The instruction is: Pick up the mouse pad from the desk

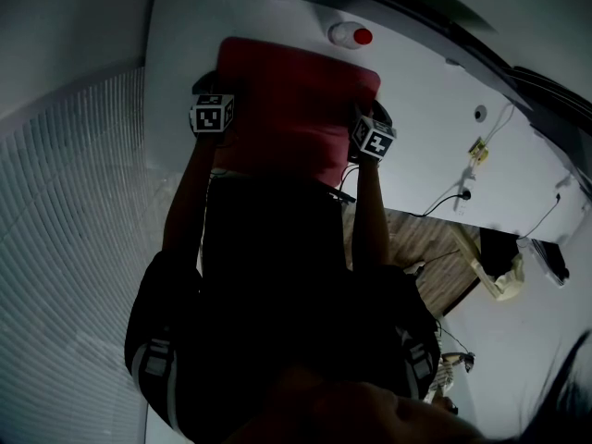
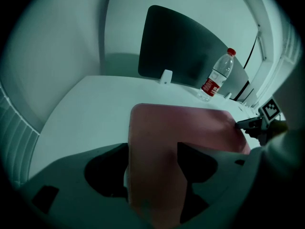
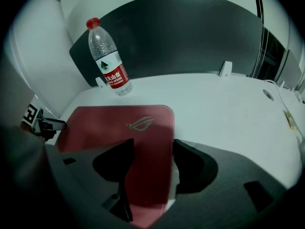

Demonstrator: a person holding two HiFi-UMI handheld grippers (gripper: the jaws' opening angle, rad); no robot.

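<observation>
Two grippers flank the red mouse pad point(image 3: 109, 123) lying on the white desk point(image 3: 228, 104): left gripper point(image 2: 153, 147) jaws apart, straddling its left edge; right gripper point(image 3: 153, 142) jaws apart over its right edge. Far side, a water bottle point(image 3: 107, 61) stands before a dark partition point(image 3: 190, 37).

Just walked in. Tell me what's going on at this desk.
A person holds tongs in each hand at a red mouse pad on the white desk. The left tongs are at its near left corner, the right tongs at its near right corner, each with jaws apart and pad showing between them. The pad seems not yet lifted. A water bottle stands beyond it.
</observation>
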